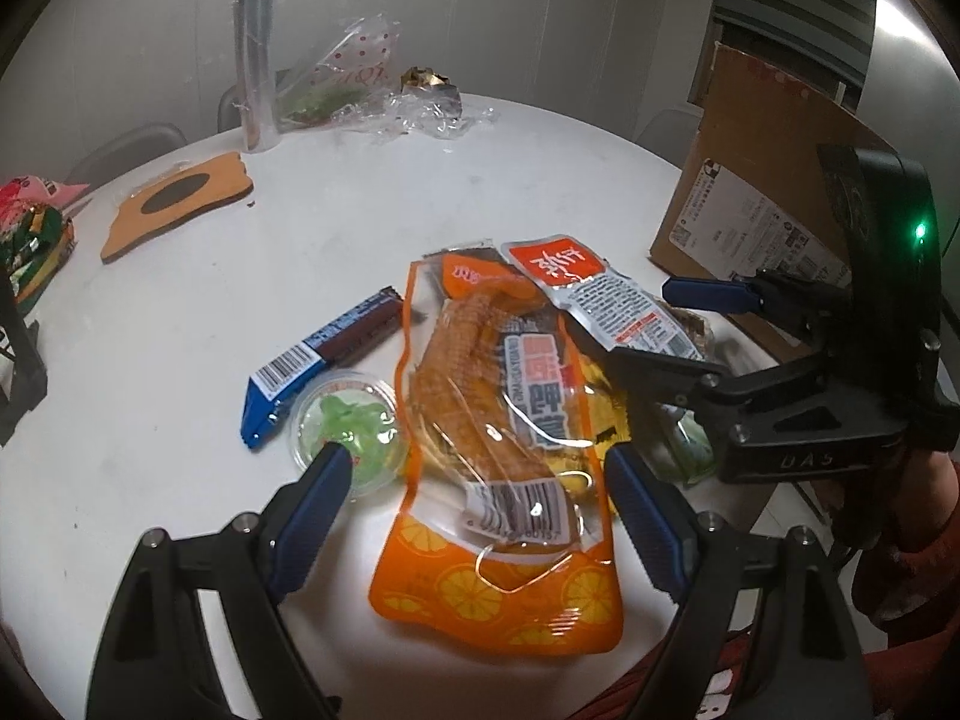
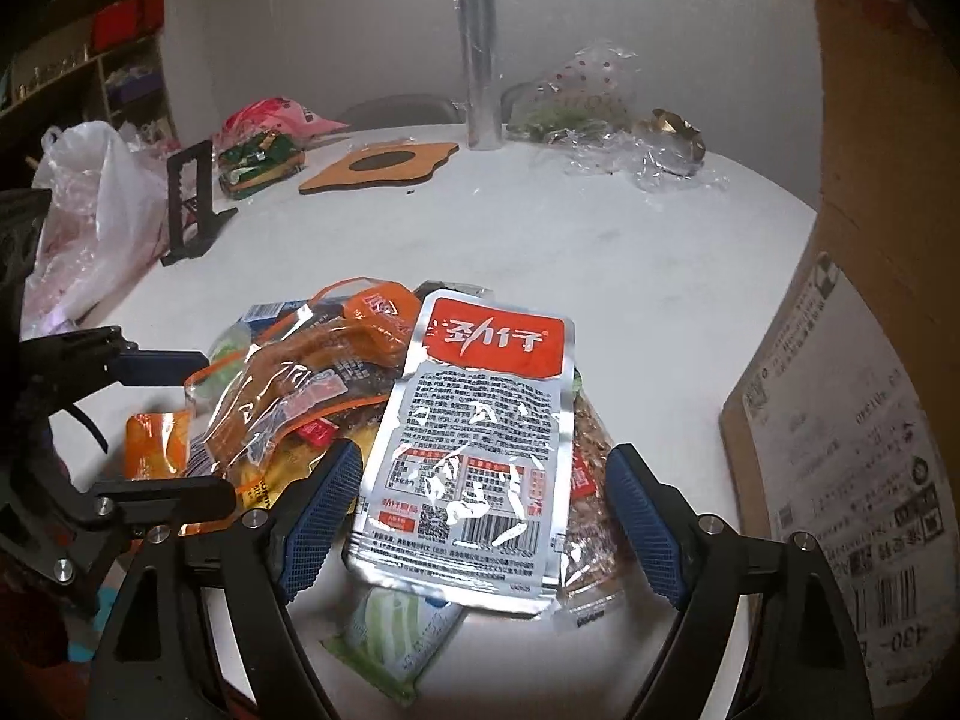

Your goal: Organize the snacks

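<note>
A heap of snack packets is being shown lying in the middle of the white round counter (image 1: 420, 192). The orange packet (image 1: 498, 480) is being framed between the spread jaws of the left gripper (image 1: 474, 480), which are standing wide open and gripping nothing. On top of the heap the silver packet (image 2: 474, 456) (red label at its far end) is being straddled by the right gripper (image 2: 480, 480), whose jaws are likewise being held wide apart, with nothing clamped. A green jelly cup (image 1: 348, 426) is being seen just beside the orange packet, touching the tip of the left gripper's near finger, and a blue bar (image 1: 324, 360) is lying against the cup's far side. A green-white pouch (image 2: 396, 630) is being partly covered by the silver packet. Further out, a cardboard box (image 2: 870, 420) is standing at the right of the heap. At the far edge a clear plastic roll (image 2: 477, 54) is standing upright, with a cork mat (image 2: 378, 168) lying near it and crumpled cellophane (image 2: 648, 162) alongside. A white plastic bag (image 2: 96, 204) is being glimpsed at the left.
</note>
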Tool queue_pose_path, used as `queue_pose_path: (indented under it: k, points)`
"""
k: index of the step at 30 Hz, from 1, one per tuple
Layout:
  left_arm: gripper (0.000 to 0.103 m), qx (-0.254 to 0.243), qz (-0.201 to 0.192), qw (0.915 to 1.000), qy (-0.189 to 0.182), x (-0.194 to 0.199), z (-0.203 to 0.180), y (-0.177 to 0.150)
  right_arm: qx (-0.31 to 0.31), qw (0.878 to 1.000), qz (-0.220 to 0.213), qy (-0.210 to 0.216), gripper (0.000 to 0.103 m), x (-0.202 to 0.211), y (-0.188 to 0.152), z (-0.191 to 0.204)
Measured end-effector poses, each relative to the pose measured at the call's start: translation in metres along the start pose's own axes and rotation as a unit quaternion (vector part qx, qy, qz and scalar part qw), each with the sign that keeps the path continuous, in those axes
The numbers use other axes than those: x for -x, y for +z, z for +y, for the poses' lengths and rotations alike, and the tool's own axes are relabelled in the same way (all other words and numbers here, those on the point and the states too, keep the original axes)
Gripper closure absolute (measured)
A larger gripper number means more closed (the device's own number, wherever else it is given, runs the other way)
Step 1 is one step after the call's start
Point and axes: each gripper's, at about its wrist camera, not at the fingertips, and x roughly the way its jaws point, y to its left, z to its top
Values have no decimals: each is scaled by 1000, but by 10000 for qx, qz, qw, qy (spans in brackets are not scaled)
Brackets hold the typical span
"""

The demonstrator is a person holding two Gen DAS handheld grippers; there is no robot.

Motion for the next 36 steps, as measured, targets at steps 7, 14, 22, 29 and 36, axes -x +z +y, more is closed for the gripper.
queue_pose_path:
  k: [7, 14, 22, 29, 36]
  points:
    - [32, -58, 70, 9999, -55, 0, -4, -5, 24, 9999, 15, -113, 29, -7, 1, 2]
    - [41, -187, 70, 9998, -80, 3, -9, -6, -18, 9999, -14, -131, 36, -4, 1, 1]
    - [39, -210, 139, 9997, -80, -1, -10, -4, -40, 9999, -62, -150, 36, 2, 0, -1]
    - [25, -246, 200, 9995, -57, -9, -16, 6, -61, 9999, -80, -100, 36, 4, 0, -2]
    - [24, -35, 193, 9996, 182, -18, -19, 12, -67, 9999, -103, -43, 36, 3, 0, -3]
